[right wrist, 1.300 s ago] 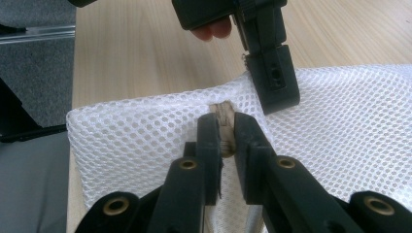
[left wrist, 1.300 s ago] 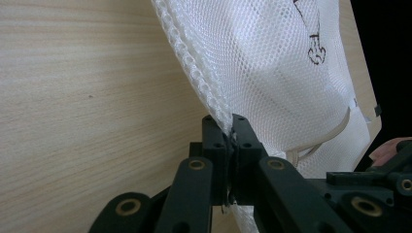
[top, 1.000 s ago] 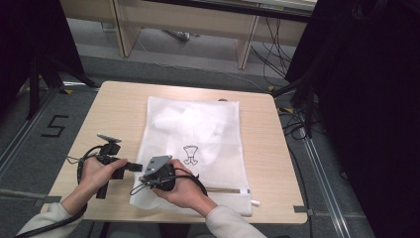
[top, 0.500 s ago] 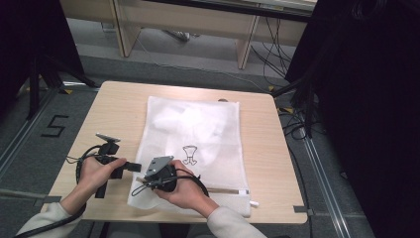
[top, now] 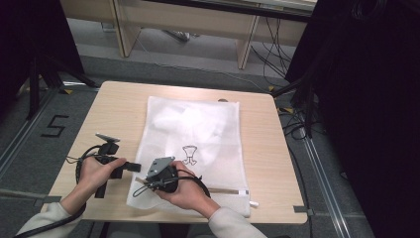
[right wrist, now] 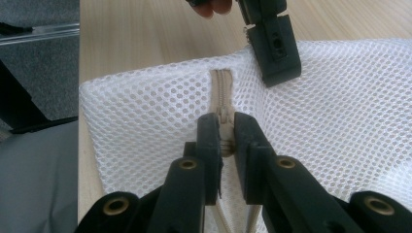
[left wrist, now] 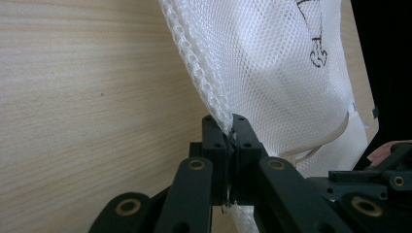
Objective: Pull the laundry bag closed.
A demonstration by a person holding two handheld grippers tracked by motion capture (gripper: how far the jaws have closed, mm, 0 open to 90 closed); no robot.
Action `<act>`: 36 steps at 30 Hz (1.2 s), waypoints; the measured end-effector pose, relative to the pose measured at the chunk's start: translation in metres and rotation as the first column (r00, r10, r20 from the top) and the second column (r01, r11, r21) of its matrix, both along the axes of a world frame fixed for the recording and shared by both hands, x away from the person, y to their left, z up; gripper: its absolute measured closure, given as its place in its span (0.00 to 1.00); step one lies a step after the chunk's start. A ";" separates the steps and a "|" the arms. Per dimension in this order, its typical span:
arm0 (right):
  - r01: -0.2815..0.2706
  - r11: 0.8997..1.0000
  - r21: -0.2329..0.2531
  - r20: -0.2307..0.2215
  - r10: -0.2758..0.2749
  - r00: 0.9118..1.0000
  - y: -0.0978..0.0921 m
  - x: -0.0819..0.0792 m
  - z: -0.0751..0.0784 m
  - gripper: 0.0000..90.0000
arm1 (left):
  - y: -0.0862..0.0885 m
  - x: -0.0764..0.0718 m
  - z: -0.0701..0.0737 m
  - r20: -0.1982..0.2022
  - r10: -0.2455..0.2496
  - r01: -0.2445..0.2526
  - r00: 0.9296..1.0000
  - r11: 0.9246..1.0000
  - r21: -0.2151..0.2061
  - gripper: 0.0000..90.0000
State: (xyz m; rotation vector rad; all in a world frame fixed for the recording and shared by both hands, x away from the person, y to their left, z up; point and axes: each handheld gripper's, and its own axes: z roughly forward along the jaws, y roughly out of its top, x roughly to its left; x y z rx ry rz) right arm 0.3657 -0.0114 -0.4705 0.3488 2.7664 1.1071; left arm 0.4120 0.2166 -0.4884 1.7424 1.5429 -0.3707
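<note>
While I lean over the near edge of the wooden table [top: 119, 106], the white mesh laundry bag [top: 198, 134] lies flat along its middle, its far end toward the desks and its zippered end nearest me. My left gripper [left wrist: 229, 131] has its jaws pressed together on the bag's seamed side edge near the near-left corner; in the left gripper view the doubled mesh rim runs straight down into the closed jaws and the netting is lifted a little off the wood there. My right gripper [right wrist: 222, 128] comes at the same corner from the other side, and in the right gripper view its two jaws sit either side of the beige zipper [right wrist: 222, 90], pinching it where the tape runs between them (whether it is the slider itself or just the tape, I cannot tell). From that same view the left gripper's black tip shows just beyond, biting the mesh edge beside the zipper's end. From above, my two hands sit close together at the bag's near-left corner, left hand [top: 96, 171] on the bare wood, right hand [top: 185, 191] resting on the netting. A small black line drawing [top: 189, 153] is printed on the bag just beyond my right hand.
</note>
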 end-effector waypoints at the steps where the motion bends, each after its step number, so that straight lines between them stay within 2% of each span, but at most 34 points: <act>1: 0.003 1.000 0.007 0.000 -0.003 1.000 0.000 0.000 0.000 0.92 | 0.000 0.000 0.000 0.000 0.002 -0.002 1.000 1.000 -0.002 0.96; 6: 0.006 1.000 0.002 -0.006 -0.006 1.000 -0.001 0.000 0.000 0.92 | -0.001 0.000 0.000 -0.006 0.008 -0.008 1.000 1.000 -0.009 0.96; 7: 0.006 1.000 0.007 -0.007 -0.006 1.000 -0.001 0.000 -0.001 0.92 | 0.002 0.002 -0.002 0.028 -0.023 0.023 0.999 1.000 0.002 0.96; 8: 0.005 1.000 0.011 -0.013 -0.005 1.000 -0.001 0.000 -0.001 0.92 | 0.002 0.002 -0.002 0.028 -0.023 0.023 0.999 1.000 0.002 0.96; 9: 0.007 1.000 0.005 -0.009 -0.007 1.000 -0.001 0.000 -0.002 0.92 | 0.001 0.001 -0.002 0.019 -0.013 0.013 1.000 1.000 -0.002 0.96; 10: 0.019 1.000 0.006 -0.024 -0.019 1.000 -0.001 -0.001 -0.002 0.92 | -0.001 0.000 -0.001 -0.007 0.012 -0.012 1.000 1.000 -0.009 0.96; 11: 0.016 1.000 0.002 -0.024 -0.016 1.000 -0.002 -0.002 -0.002 0.92 | 0.000 0.000 -0.001 -0.009 0.013 -0.013 1.000 1.000 -0.013 0.96; 12: 0.005 1.000 -0.004 -0.007 -0.005 1.000 -0.003 0.000 -0.001 0.92 | 0.002 0.002 -0.002 0.027 -0.021 0.021 0.999 1.000 0.001 0.96; 13: 0.008 1.000 -0.002 -0.009 -0.008 1.000 -0.003 0.000 -0.001 0.92 | 0.001 0.002 -0.002 0.030 -0.024 0.024 0.999 1.000 0.005 0.96; 14: -0.005 1.000 -0.001 0.000 0.005 1.000 -0.003 0.000 -0.001 0.92 | 0.002 0.002 -0.002 0.025 -0.030 0.030 0.999 1.000 0.008 0.96; 18: 0.008 1.000 -0.003 -0.007 -0.008 1.000 -0.004 -0.001 -0.001 0.92 | 0.001 0.001 -0.002 0.016 -0.015 0.015 1.000 1.000 -0.005 0.96; 24: 0.009 1.000 -0.007 -0.014 -0.009 1.000 -0.005 0.001 -0.002 0.92 | 0.001 0.002 -0.003 0.011 -0.019 0.020 1.000 1.000 -0.012 0.96; 25: 0.009 1.000 -0.006 -0.015 -0.009 1.000 -0.006 0.001 -0.002 0.92 | 0.001 0.002 -0.003 0.020 -0.027 0.028 0.999 1.000 -0.009 0.96; 26: 0.013 1.000 -0.001 -0.013 -0.013 1.000 -0.005 0.001 -0.002 0.92 | 0.001 0.001 -0.002 0.009 -0.020 0.020 1.000 1.000 -0.012 0.96; 29: 0.018 1.000 -0.003 -0.015 -0.018 1.000 -0.006 0.000 -0.002 0.92 | 0.001 0.001 -0.002 0.010 -0.020 0.020 1.000 1.000 -0.016 0.96; 30: 0.026 1.000 -0.002 -0.026 -0.026 0.999 -0.006 -0.001 -0.002 0.92 | 0.001 0.002 -0.002 0.010 -0.022 0.023 1.000 1.000 -0.017 0.96; 31: 0.019 1.000 -0.003 -0.020 -0.019 1.000 -0.006 -0.001 -0.002 0.92 | 0.001 0.001 -0.002 0.007 -0.024 0.024 1.000 1.000 -0.015 0.96; 32: 0.027 1.000 -0.003 -0.035 -0.028 0.999 -0.006 -0.002 -0.002 0.92 | -0.001 0.000 -0.001 -0.021 0.002 -0.002 1.000 1.000 -0.025 0.96; 33: 0.026 1.000 -0.006 -0.037 -0.026 0.999 -0.006 -0.002 -0.002 0.92 | 0.000 0.001 -0.002 -0.001 -0.017 0.017 1.000 1.000 -0.020 0.96; 34: 0.026 1.000 -0.003 -0.039 -0.026 0.999 -0.007 -0.002 -0.002 0.92 | -0.001 0.000 -0.001 -0.020 -0.002 0.001 1.000 1.000 -0.026 0.96; 36: 0.016 1.000 -0.010 -0.035 -0.016 0.999 -0.008 0.000 -0.001 0.92 | -0.001 0.000 -0.001 -0.022 -0.001 0.000 1.000 1.000 -0.026 0.96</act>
